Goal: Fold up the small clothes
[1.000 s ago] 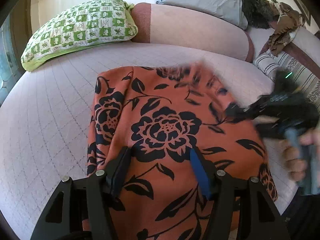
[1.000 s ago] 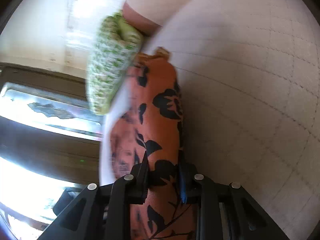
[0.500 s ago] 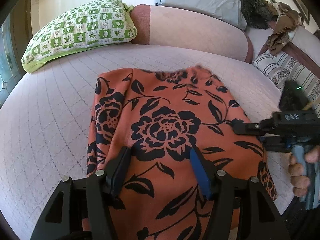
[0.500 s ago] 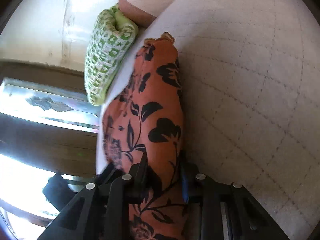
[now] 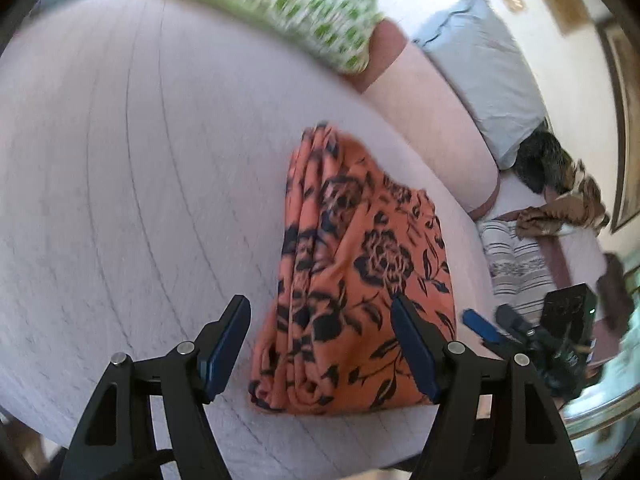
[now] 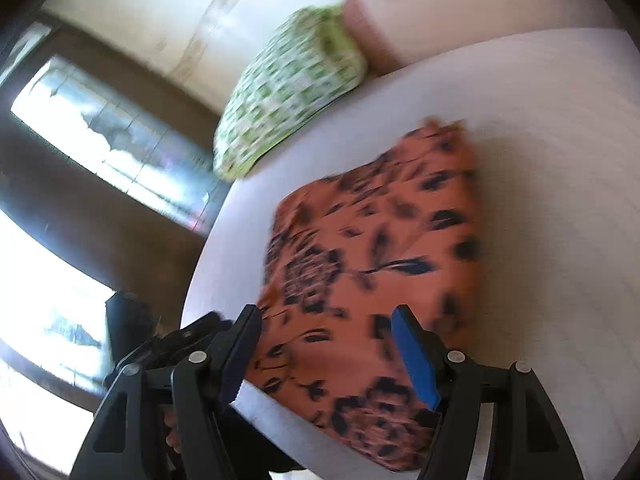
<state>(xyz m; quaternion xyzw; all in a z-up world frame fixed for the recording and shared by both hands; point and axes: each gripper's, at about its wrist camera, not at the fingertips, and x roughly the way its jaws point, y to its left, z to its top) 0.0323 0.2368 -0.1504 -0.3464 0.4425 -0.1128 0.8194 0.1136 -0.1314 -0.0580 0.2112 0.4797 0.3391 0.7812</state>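
Both jaws have just been opening, nothing gripped: left hand-held gripper and right hand-held gripper stand wide above the folded orange black-flowered cloth garment, lying just ahead on the pale quilted bed. Best withdraw clear without snagging the top layer, I judge.

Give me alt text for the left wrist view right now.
A folded orange garment with a black floral print lies on a pale quilted bed, released, with the open left tongs hovering over its near end. The right tongs show at the right edge; a green checked pillow sits blurred at the top.
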